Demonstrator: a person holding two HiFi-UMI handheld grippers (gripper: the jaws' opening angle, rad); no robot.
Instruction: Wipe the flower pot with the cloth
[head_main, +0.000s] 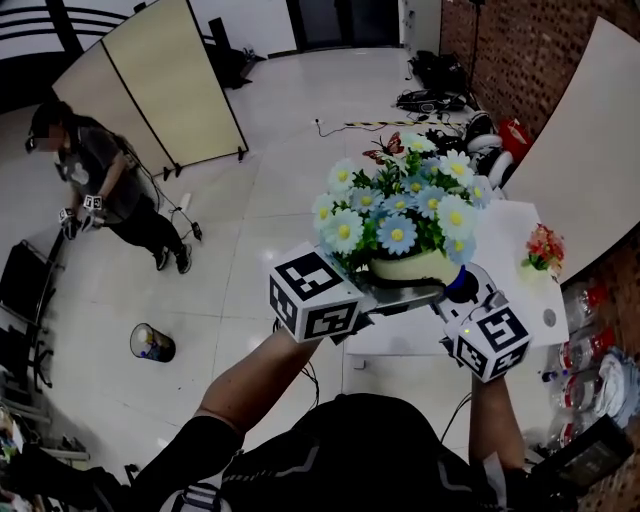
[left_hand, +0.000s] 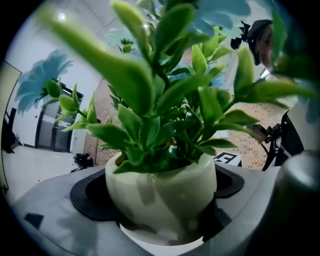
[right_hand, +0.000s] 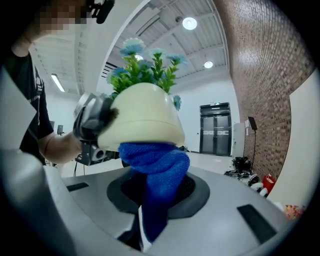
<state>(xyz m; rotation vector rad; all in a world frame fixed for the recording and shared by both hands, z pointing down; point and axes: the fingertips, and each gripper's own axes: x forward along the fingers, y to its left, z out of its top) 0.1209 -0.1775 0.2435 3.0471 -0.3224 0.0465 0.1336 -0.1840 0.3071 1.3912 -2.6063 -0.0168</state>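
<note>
Two holds: left hand-held gripper (head_main: 388, 294) clamps the pot (head_main: 412, 266), aloft at 1 o'clock in head view; right hand-held gripper (right_hand: 156, 210) pinches the cloth (right_hand: 156, 162) against its 5 o'clock side; hard rubbing may lever the pot loose.

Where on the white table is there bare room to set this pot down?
The white table is bare between the held flower pot and the small red flower bunch, and along its near strip under the pot. Its right edge is crowded: the red bunch, then bottles just beyond it.
</note>
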